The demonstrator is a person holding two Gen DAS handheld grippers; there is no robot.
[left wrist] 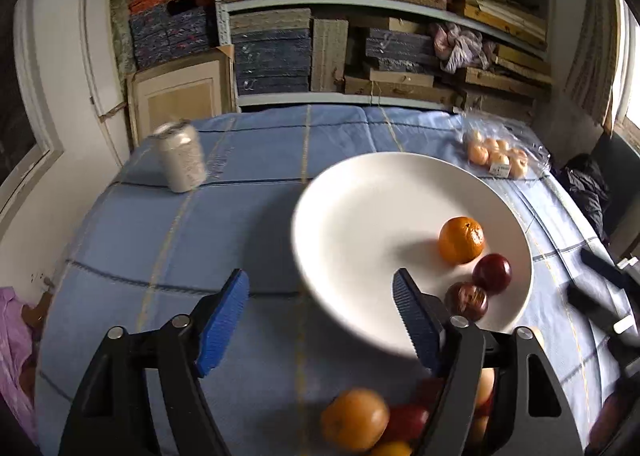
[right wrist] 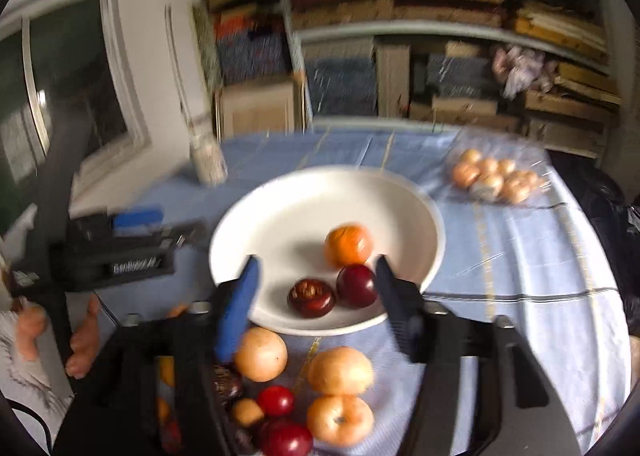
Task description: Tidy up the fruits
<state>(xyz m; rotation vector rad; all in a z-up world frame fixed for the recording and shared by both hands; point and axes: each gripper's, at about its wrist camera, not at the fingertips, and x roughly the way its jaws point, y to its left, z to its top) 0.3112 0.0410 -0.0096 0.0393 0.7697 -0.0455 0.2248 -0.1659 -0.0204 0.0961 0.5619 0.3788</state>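
A white plate (left wrist: 360,215) (right wrist: 288,223) sits on the blue checked tablecloth. It holds an orange (left wrist: 461,239) (right wrist: 347,244), a dark red plum (left wrist: 492,273) (right wrist: 357,286) and a brownish dark fruit (left wrist: 466,300) (right wrist: 311,297). Several loose fruits lie in front of the plate, among them an orange (left wrist: 354,418), pale orange fruits (right wrist: 340,370) and red plums (right wrist: 276,400). My left gripper (left wrist: 320,280) is open and empty over the plate's near left rim. My right gripper (right wrist: 316,262) is open and empty, hanging above the plate's two dark fruits.
A pale jar (left wrist: 182,161) (right wrist: 208,161) stands at the table's far left. A clear bag of small oranges (left wrist: 496,157) (right wrist: 494,177) lies at the far right. Packed shelves (left wrist: 340,3) rise behind the table. A person's hand (right wrist: 80,348) shows at lower left.
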